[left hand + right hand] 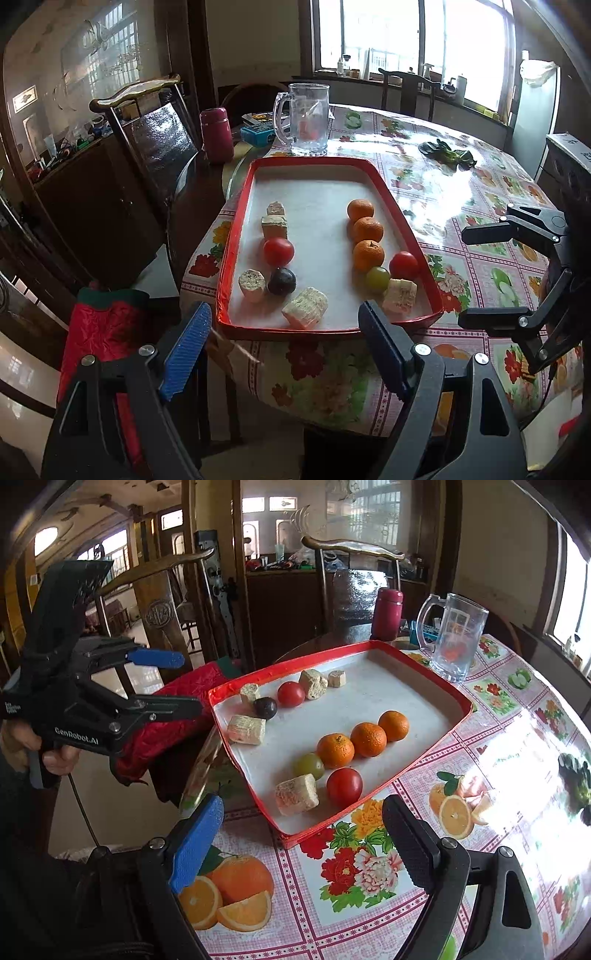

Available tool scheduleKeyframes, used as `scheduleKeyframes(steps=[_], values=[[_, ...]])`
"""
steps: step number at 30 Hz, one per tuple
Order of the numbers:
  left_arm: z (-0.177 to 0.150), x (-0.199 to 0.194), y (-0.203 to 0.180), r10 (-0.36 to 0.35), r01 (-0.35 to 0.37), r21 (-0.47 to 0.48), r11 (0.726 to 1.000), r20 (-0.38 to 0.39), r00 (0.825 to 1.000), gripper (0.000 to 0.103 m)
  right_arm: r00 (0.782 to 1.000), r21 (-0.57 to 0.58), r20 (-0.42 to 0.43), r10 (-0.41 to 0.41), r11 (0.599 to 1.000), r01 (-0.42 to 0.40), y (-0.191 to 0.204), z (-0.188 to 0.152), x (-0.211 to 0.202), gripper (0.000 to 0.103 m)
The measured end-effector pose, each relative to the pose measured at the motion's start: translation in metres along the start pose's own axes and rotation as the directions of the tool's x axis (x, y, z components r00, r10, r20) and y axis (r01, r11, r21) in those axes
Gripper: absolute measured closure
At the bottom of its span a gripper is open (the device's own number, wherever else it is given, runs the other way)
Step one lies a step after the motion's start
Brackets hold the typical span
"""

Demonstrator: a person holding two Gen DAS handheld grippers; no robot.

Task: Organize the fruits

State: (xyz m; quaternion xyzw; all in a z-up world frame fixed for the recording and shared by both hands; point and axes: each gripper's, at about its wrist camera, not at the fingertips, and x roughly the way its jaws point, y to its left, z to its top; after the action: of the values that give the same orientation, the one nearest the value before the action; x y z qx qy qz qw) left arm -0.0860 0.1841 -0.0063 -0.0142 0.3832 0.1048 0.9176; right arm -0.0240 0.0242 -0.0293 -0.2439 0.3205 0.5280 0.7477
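A red tray (317, 192) (384, 694) with a white liner lies on the table. In it three oranges (367, 229) (368, 739) form a row. A green grape (378, 279) (309, 765) and a tomato (403, 265) (344, 786) sit at the row's near end. A second tomato (279, 252) and a dark round fruit (282, 281) (265, 708) lie on the other side among several beige blocks (305, 307) (296, 799). My left gripper (286, 350) (177, 681) hangs open before the tray's near edge. My right gripper (303, 845) (480, 275) stands open over the tablecloth beside the tray. Both are empty.
A glass mug (308, 118) (456, 635) stands just beyond the tray, with a maroon flask (217, 134) and a blue box (256, 133) near it. Dark green leaves (448, 153) lie on the floral tablecloth. A wooden chair (155, 129) and a red cushion (99, 332) flank the table's edge.
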Motion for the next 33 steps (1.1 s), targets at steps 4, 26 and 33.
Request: scheduleKeyframes(steps=[4, 26, 33], values=[[0.004, -0.003, -0.003, -0.011, 0.011, 0.005, 1.0, 0.012, 1.0, 0.021, 1.0, -0.048, -0.001, -0.002, 0.999, 0.002, 0.007, 0.004, -0.001, 0.014], [0.005, -0.015, -0.007, -0.02, 0.017, 0.032, 0.999, 0.081, 0.997, 0.021, 0.999, -0.09, 0.022, 0.027, 0.996, -0.025, 0.018, 0.005, -0.001, 0.014], [0.005, -0.016, -0.007, -0.005, 0.003, 0.03, 1.0, 0.088, 0.996, 0.021, 0.999, -0.095, 0.012, 0.038, 0.995, -0.037, 0.017, 0.005, 0.002, 0.014]])
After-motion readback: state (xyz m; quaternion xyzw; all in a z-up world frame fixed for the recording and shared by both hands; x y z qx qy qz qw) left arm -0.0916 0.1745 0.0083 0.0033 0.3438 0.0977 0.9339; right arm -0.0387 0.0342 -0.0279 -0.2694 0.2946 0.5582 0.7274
